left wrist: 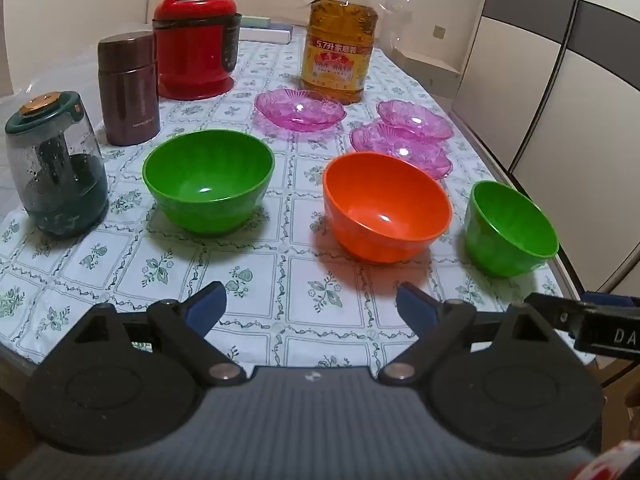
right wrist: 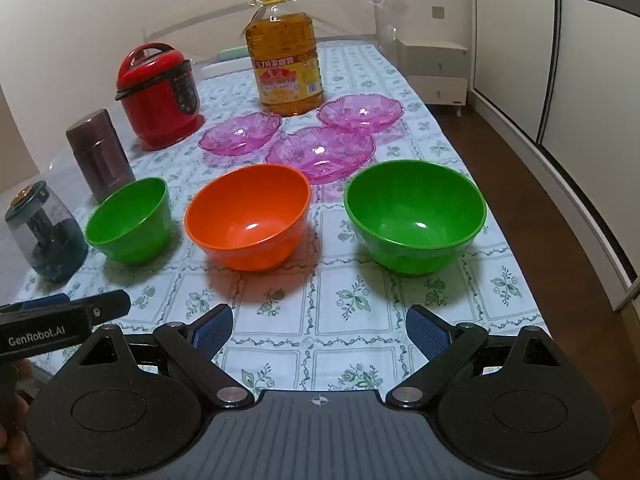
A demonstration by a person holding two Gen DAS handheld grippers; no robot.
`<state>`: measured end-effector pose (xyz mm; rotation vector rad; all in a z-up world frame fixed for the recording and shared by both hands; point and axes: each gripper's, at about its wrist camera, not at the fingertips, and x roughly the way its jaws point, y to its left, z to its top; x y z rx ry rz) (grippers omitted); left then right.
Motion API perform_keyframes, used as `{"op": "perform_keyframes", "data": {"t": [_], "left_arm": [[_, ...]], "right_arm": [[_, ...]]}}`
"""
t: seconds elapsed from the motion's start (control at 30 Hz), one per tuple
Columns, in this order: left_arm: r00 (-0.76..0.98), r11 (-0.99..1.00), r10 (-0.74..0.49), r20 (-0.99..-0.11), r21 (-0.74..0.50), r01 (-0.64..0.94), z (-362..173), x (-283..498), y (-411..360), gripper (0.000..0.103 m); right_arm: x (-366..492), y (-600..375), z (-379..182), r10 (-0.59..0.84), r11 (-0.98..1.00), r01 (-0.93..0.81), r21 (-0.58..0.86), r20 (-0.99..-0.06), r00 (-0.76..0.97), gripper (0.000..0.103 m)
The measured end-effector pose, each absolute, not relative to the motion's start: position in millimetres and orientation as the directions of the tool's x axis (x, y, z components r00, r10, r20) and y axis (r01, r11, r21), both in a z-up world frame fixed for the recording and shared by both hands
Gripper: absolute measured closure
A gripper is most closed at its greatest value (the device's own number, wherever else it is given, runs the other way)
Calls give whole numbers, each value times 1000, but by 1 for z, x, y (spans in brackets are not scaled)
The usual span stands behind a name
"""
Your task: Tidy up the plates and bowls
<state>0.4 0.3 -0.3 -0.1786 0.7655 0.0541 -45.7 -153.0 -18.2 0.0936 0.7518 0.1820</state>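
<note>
Three bowls stand in a row on the table: a green bowl [left wrist: 208, 180] [right wrist: 130, 222] at left, an orange bowl [left wrist: 386, 208] [right wrist: 248, 216] in the middle, a second green bowl [left wrist: 510, 230] [right wrist: 416, 216] at right. Behind them lie three pink glass plates [left wrist: 300, 110] [left wrist: 414, 118] [left wrist: 402, 146] [right wrist: 240, 132] [right wrist: 360, 110] [right wrist: 320, 152]. My left gripper [left wrist: 312, 306] is open and empty, at the near edge in front of the orange bowl. My right gripper [right wrist: 320, 328] is open and empty, at the near edge between the orange and right green bowls.
A red rice cooker [left wrist: 196, 40] [right wrist: 158, 94], a brown flask [left wrist: 128, 88] [right wrist: 100, 156], a dark green chopper jar [left wrist: 54, 168] [right wrist: 42, 232] and a big oil bottle [left wrist: 340, 44] [right wrist: 286, 60] stand along the left and back. The table edge [left wrist: 480, 136] [right wrist: 480, 184] drops off at right.
</note>
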Motion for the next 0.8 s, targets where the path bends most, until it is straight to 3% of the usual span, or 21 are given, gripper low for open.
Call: {"op": "perform_keyframes", "data": {"t": [0.13, 0.8], "left_arm": [[717, 980, -59, -695, -178, -92, -3, 2, 1, 12], [726, 979, -47, -686, -176, -103, 2, -3, 0, 13]], "right_arm": [[-46, -152, -19, 198, 980, -132, 149, -665, 721, 10], [-46, -151, -19, 191, 981, -130, 140, -666, 721, 10]]}}
